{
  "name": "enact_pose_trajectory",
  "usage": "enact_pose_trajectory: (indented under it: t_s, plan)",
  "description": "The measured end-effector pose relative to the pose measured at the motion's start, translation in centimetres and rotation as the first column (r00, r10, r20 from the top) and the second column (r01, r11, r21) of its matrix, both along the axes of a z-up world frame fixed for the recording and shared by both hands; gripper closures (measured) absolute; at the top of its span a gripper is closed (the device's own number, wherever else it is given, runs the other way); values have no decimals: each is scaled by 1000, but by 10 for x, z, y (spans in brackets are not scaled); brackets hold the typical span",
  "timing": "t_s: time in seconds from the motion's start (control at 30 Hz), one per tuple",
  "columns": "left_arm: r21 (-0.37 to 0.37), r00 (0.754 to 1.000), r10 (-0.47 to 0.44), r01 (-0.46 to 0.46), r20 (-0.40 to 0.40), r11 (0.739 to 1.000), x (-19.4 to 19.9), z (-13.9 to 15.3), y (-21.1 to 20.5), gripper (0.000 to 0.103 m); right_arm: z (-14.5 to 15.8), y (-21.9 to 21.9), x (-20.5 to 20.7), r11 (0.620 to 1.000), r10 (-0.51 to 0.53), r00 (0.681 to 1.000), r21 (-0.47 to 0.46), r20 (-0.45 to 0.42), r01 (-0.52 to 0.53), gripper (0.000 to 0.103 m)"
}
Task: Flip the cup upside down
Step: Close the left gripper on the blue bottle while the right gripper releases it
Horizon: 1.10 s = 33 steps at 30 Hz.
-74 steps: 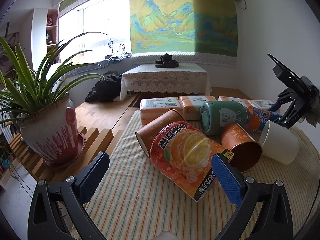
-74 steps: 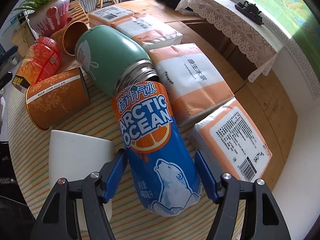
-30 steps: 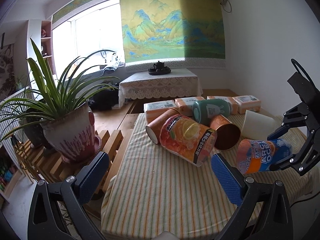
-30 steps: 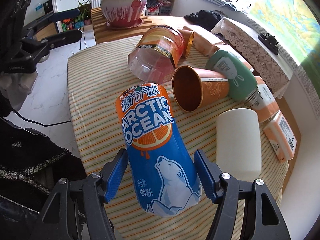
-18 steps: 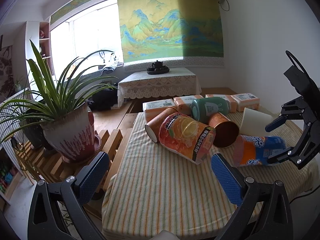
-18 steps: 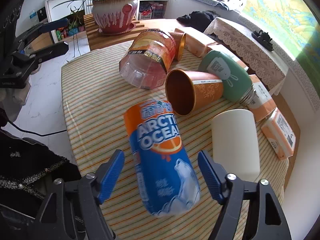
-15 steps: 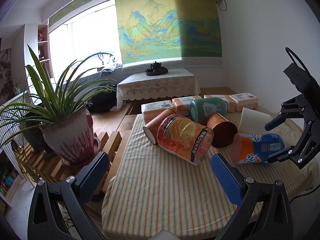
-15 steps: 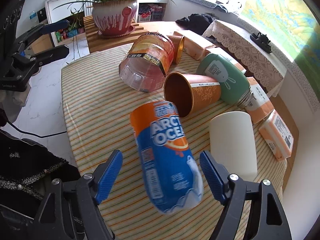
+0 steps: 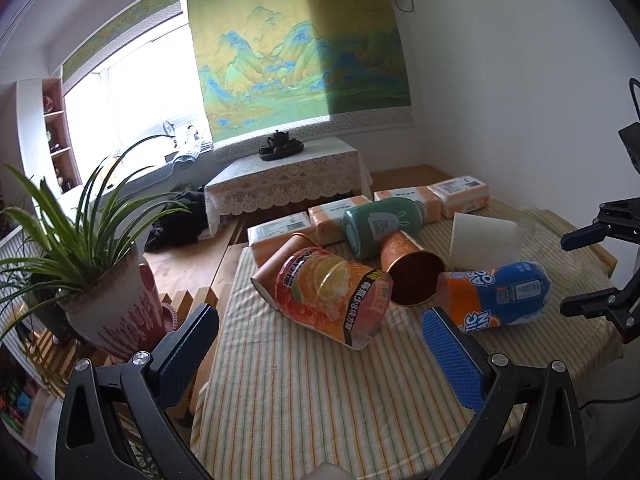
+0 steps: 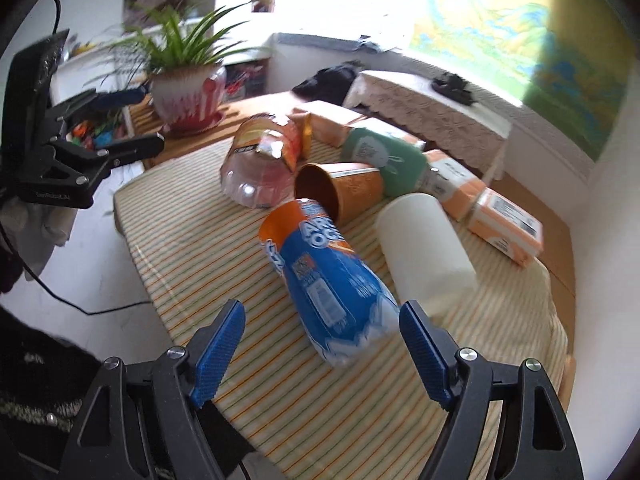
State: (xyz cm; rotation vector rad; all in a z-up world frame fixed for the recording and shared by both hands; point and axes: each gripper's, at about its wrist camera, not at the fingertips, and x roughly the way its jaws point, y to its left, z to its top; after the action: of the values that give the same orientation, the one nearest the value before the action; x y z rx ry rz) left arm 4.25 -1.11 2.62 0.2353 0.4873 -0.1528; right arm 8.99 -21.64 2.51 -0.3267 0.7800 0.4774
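The blue and orange Arctic Ocean cup [image 10: 328, 276] lies on its side on the striped tablecloth [image 10: 224, 264], just ahead of my right gripper [image 10: 322, 342], which is open and empty. The cup also shows in the left wrist view [image 9: 496, 294], at the right. My left gripper [image 9: 316, 344] is open and empty, held over the near part of the table. A white cup [image 10: 424, 248], an orange paper cup [image 10: 340, 192], a clear orange-label cup [image 9: 332, 296] and a green flask [image 9: 380, 226] all lie on their sides.
Several tissue packs [image 9: 460, 192] line the far table edge. A potted plant [image 9: 108, 300] stands on a wooden rack left of the table. A low table with a lace cloth [image 9: 288, 180] is behind. The wall is close at the right.
My right gripper opened and let go of the Arctic Ocean cup, which dropped onto its side on the cloth. The right gripper then pulled back and tilted. My left gripper backed away slightly.
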Motion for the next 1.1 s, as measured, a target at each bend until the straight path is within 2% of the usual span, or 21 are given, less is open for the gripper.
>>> enact_pose_trajectory:
  t_s: [0.2, 0.37, 0.43, 0.53, 0.63, 0.73, 0.87, 1.0, 1.1]
  plan:
    - [78, 997, -71, 70, 7, 994, 9, 2, -27, 0, -2, -24, -31, 979, -194, 980, 68, 51, 191, 27]
    - [110, 989, -144, 145, -16, 983, 23, 9, -43, 0, 5, -47, -54, 919, -378, 922, 152, 83, 363, 27]
    - [140, 981, -195, 196, -22, 970, 29, 14, -52, 0, 10, -55, -62, 891, -432, 898, 194, 82, 411, 27]
    - [199, 957, -283, 289, -57, 937, 42, 23, -71, 0, 14, -65, -71, 860, -484, 870, 234, 91, 454, 27]
    - [253, 912, -386, 410, -142, 876, 56, 26, -98, 0, 15, -69, -78, 844, -506, 857, 260, 94, 469, 26]
    - [292, 855, -459, 516, -244, 806, 67, 21, -132, 1, 12, -74, -85, 834, -514, 853, 280, 86, 474, 26]
    - [383, 788, -504, 614, -354, 690, 65, 1, -175, 2, 8, -81, -91, 825, -532, 843, 276, 81, 493, 26]
    - [402, 717, -536, 695, -445, 596, 58, -16, -206, 2, 3, -93, -99, 810, -553, 830, 277, 74, 516, 26]
    - [435, 680, -539, 733, -497, 524, 49, -28, -225, 2, -1, -99, -103, 803, -562, 825, 282, 59, 526, 26]
